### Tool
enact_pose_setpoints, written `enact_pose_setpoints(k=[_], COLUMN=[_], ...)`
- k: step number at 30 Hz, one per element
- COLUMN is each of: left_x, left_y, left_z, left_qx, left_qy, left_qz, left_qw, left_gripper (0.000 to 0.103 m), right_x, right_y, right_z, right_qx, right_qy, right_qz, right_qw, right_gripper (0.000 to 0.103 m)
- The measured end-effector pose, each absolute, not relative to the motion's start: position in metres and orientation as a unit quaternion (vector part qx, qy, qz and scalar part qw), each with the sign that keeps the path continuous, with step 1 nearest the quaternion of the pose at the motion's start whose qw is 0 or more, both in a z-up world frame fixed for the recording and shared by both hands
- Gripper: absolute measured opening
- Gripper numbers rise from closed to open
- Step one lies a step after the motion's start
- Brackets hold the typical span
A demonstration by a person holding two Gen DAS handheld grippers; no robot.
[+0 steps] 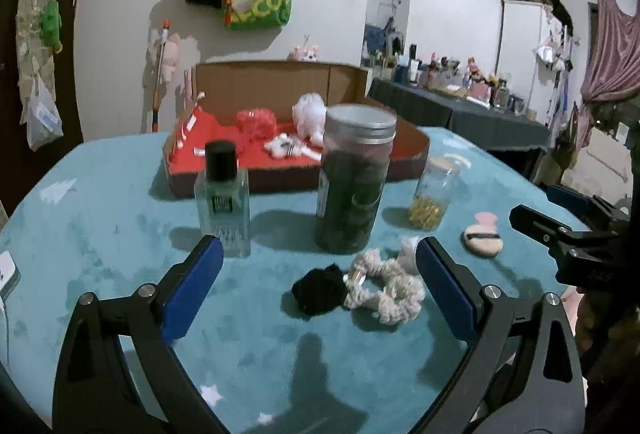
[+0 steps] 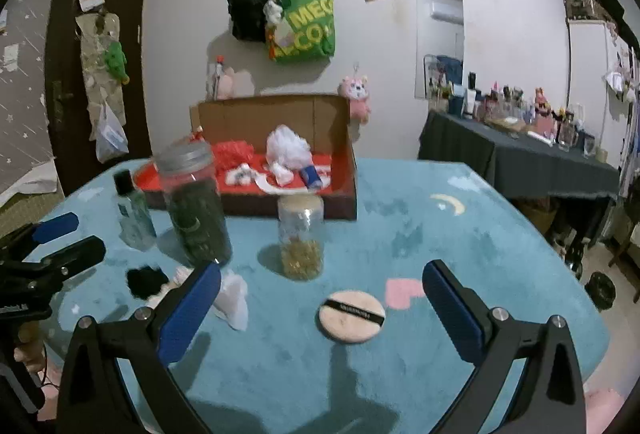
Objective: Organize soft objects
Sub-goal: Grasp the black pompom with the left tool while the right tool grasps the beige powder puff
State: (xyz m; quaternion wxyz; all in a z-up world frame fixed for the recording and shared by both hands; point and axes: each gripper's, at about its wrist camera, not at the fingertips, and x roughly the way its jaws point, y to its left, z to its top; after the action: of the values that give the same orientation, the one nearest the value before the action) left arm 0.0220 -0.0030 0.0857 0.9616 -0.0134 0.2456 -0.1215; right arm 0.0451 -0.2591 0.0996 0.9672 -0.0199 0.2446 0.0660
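A black scrunchie (image 1: 319, 294) and a cream scrunchie (image 1: 386, 287) lie together on the teal table cloth (image 1: 100, 226), between the open fingers of my left gripper (image 1: 320, 266), which is empty. A white soft wad (image 2: 232, 298) lies beside them. A round powder puff (image 2: 352, 315) with a black band lies just ahead of my right gripper (image 2: 322, 282), which is open and empty. An open cardboard box (image 2: 336, 194) with a red lining holds a red mesh pouf (image 1: 256, 121), a white pouf (image 2: 287, 148) and small items.
A clear bottle with a black cap (image 1: 222, 200), a tall dark jar with a metal lid (image 1: 354, 178) and a small jar of yellow capsules (image 2: 301, 238) stand between the grippers and the box. A side table (image 2: 540, 162) with bottles stands at the right.
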Motion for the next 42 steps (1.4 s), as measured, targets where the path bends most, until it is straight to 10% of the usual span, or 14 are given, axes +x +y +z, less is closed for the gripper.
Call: enact_pose_setpoints(k=[26, 33, 42], left_x=[0.073, 0.082, 0.074], left_y=[-0.002, -0.004, -0.012], left_z=[0.040, 0.030, 0.035], left_qx=[0.006, 0.002, 0.007], left_qy=[0.355, 0.383, 0.373], left_qz=[-0.103, -0.141, -0.157], left_qw=[0.929, 0.913, 0.914], left_gripper=[0.095, 0.033, 0.032], right_x=[0.097, 0.106, 0.089], right_y=[-0.279, -0.282, -0.273], right_z=[0.040, 0.034, 0.048], right_qx=[-0.017, -0.017, -0.016], right_qy=[0.353, 0.378, 0.349], right_qz=[0.045, 0.062, 0.097], right_qw=[0.934, 0.924, 0.932], right_gripper=[0.100, 0.054, 0.025])
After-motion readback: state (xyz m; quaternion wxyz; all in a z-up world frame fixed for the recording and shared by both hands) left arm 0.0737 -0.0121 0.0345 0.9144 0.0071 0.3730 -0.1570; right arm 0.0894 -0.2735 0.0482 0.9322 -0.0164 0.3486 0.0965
